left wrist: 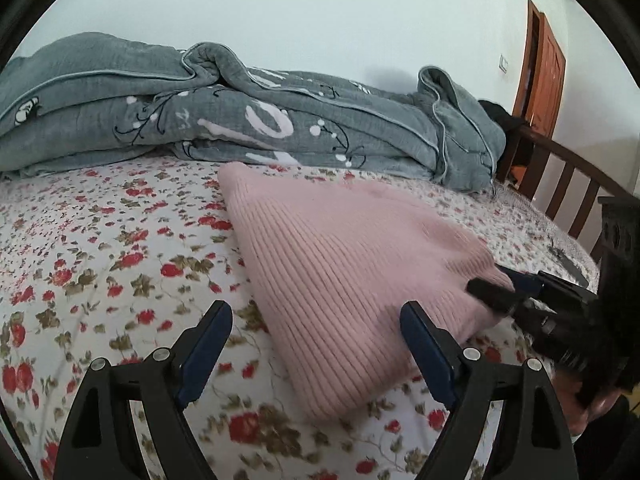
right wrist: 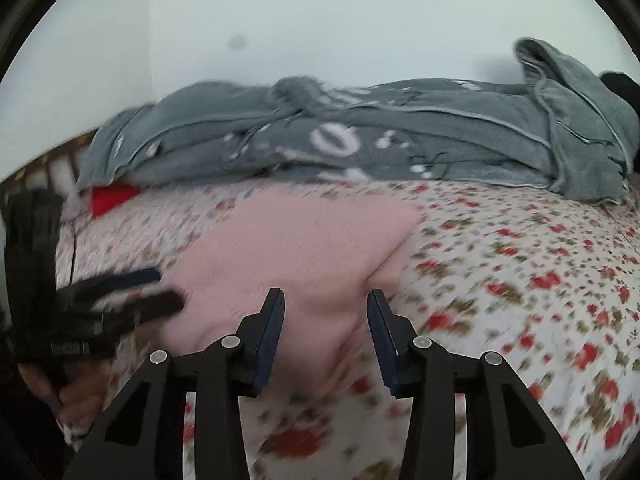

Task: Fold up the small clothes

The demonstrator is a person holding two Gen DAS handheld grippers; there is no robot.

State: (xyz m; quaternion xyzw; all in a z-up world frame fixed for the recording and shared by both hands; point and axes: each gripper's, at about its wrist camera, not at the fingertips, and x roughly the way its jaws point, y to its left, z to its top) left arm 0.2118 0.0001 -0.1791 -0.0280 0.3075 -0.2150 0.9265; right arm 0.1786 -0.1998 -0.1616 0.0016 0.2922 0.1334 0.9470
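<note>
Floral cotton covers the bed (left wrist: 100,240) we work on, white with small red roses, and it fills the lower part of both views. Along its far side, against the pale wall, lies a bulky grey quilt with white lettering (left wrist: 240,120), loosely bundled. A dark wooden bed rail (left wrist: 568,184) rises at one end, with a brown door behind it.

Between us and the quilt lies the task's thing, a pink ribbed knit garment (left wrist: 340,272), flat on the sheet. It already reads as a compact panel with one clean long edge and doubled thickness at the near corner, so we judge at least one fold made. Its outline is uneven in the right wrist view, where a flap sticks out on the side, so it is not a tidy rectangle; we think another fold and some squaring up are left. We see no other small clothes waiting, though a red item peeks from under the quilt.

Our left gripper (left wrist: 316,328) stands wide apart, empty, its right finger over the garment's near edge. Our right gripper (right wrist: 326,316) is partly open above the near end; motion blur hides whether its pads touch the knit, but nothing is pinched.
</note>
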